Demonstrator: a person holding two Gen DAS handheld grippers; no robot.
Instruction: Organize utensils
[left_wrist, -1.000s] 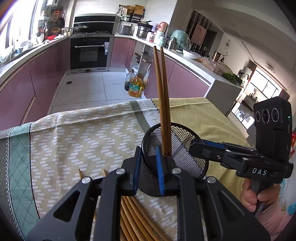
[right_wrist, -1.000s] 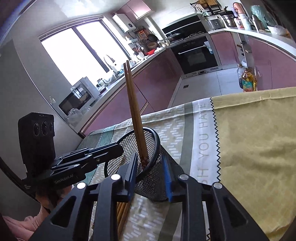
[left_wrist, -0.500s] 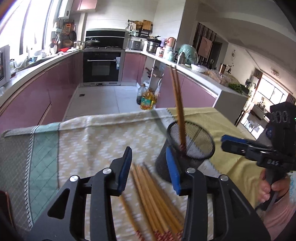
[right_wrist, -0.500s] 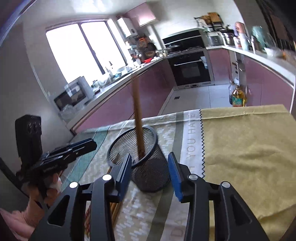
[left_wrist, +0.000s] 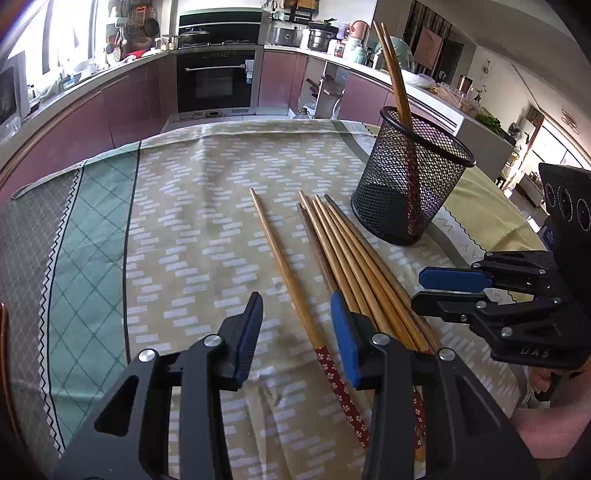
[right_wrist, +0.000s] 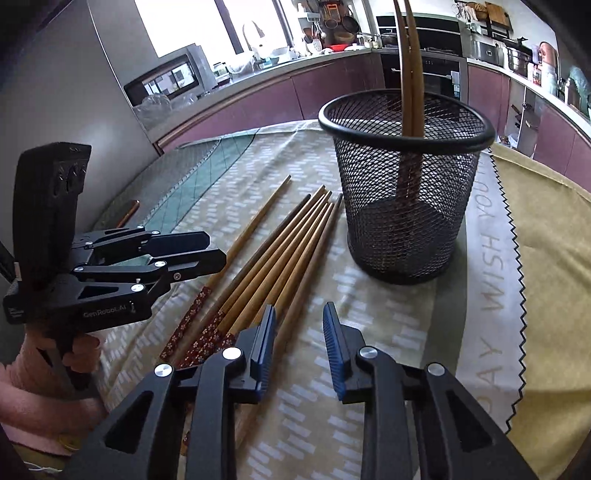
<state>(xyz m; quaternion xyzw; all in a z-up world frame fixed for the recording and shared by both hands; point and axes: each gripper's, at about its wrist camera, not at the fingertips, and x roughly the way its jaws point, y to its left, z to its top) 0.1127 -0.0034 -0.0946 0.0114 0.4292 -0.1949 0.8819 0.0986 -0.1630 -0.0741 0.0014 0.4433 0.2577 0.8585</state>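
A black mesh cup (left_wrist: 412, 177) stands upright on the cloth-covered table, with two wooden chopsticks (left_wrist: 397, 74) leaning inside it; it also shows in the right wrist view (right_wrist: 404, 184). Several loose chopsticks (left_wrist: 354, 266) with red patterned ends lie side by side on the cloth, and one single chopstick (left_wrist: 284, 269) lies apart to their left. They also show in the right wrist view (right_wrist: 273, 258). My left gripper (left_wrist: 297, 332) is open and empty, low over the single chopstick. My right gripper (right_wrist: 299, 350) is open and empty, beside the bundle's handle ends.
The patterned tablecloth (left_wrist: 184, 221) covers the table, with a plain yellow part (right_wrist: 546, 229) to the right of the cup. Kitchen counters and an oven (left_wrist: 216, 81) stand beyond the table's far edge.
Both grippers have let go of the mesh cup, opened and drawn back toward the near edge. They now hang over the loose chopsticks. The cup stands by itself.
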